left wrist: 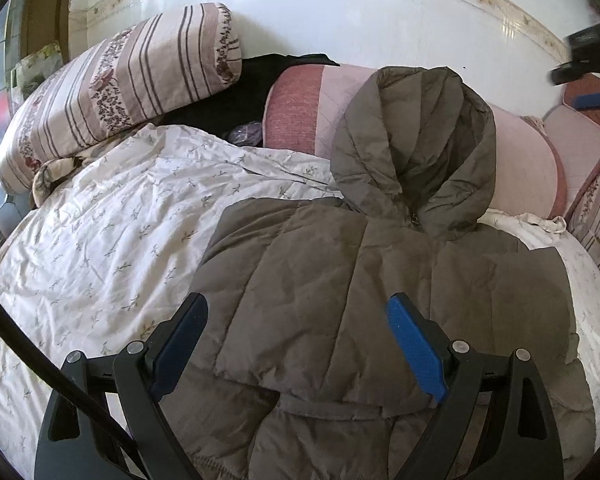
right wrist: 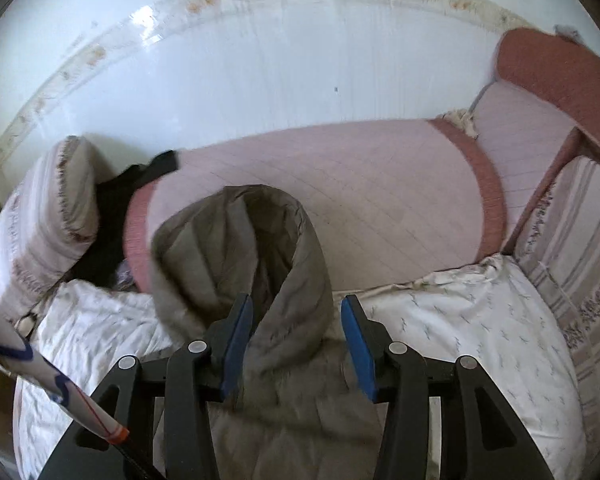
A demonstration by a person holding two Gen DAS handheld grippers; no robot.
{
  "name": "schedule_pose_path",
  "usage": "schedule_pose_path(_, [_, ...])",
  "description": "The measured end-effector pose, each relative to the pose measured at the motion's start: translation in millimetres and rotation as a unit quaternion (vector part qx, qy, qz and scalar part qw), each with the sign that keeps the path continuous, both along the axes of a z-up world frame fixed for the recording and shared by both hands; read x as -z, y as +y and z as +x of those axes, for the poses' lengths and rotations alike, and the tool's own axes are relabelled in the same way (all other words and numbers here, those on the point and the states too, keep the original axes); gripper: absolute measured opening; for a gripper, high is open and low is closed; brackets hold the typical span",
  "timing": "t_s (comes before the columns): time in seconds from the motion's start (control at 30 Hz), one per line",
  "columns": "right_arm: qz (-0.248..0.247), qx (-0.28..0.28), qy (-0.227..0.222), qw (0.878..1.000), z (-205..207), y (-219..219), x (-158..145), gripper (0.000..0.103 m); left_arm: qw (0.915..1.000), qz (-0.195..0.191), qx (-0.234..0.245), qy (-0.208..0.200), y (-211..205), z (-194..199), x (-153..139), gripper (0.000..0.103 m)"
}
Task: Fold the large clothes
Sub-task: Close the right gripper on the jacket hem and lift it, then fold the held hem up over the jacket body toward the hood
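White floral bedding [left wrist: 112,240] spreads under our two grippers, and on it lies the olive puffer jacket [left wrist: 340,300], sides already folded in, its hood [right wrist: 240,240] propped up against the pink bolster [right wrist: 360,200] by the wall. We hold the left gripper [left wrist: 296,344] spread wide and empty above the jacket's body, and the right gripper [right wrist: 296,344] likewise released, its fingers straddling the base of the hood. We judge the slippery, puffy fill could spring the folds apart if we pinch only the top layer.
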State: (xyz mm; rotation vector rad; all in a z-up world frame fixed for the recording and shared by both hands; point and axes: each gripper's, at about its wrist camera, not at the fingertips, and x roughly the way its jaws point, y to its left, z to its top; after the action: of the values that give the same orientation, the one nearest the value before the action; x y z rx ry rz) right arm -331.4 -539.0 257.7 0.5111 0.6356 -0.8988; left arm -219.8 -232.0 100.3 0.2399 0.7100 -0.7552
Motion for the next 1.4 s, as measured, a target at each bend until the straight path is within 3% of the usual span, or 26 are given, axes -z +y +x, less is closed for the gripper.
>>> schedule_pose_path(0.2, [0.018, 0.035, -0.003, 0.999, 32.1, -70.9, 32.1, 0.05, 0.9998, 0.009, 0.009, 0.013, -10.6, 7.4, 12.7, 0.091])
schedule_pose_path(0.4, [0.033, 0.047, -0.02, 0.998, 57.2, -110.1, 56.0, 0.05, 0.9989, 0.028, 0.004, 0.037, -15.4, 19.0, 32.1, 0.091])
schedule_pose_path(0.57, [0.023, 0.056, -0.019, 0.998, 75.0, -125.0, 73.5, 0.038, 0.9989, 0.035, -0.005, 0.031, -15.0, 22.6, 36.3, 0.091])
schedule_pose_path(0.63, [0.024, 0.054, -0.01, 0.998, 79.6, -126.2, 82.7, 0.008, 0.9989, 0.038, -0.004, 0.029, -17.5, 23.3, 38.6, 0.091])
schedule_pose_path(0.67, [0.026, 0.051, -0.008, 0.998, 78.8, -124.2, 85.9, 0.008, 0.9988, 0.039, -0.004, 0.028, -18.4, 22.8, 38.9, 0.091])
schedule_pose_path(0.93, [-0.008, 0.033, -0.051, 0.998, 31.9, -76.0, 63.0, 0.006, 0.9988, 0.037, -0.007, 0.03, -17.6, 24.8, 38.2, 0.091])
schedule_pose_path(1.2, [-0.039, -0.03, -0.09, 0.995, -28.8, 25.3, 35.9, 0.006, 0.9991, 0.005, -0.026, 0.033, -0.5, 33.0, 20.9, 0.091])
schedule_pose_path(1.3, [-0.061, -0.046, -0.099, 0.992, -63.7, 80.0, 45.6, 0.005, 0.9984, -0.017, -0.04, 0.036, 10.5, 39.5, 11.6, 0.091])
schedule_pose_path(1.4, [-0.065, -0.047, -0.101, 0.992, -99.5, 128.3, 75.7, 0.005, 0.9965, -0.043, -0.06, 0.038, 23.4, 46.0, 1.8, 0.091])
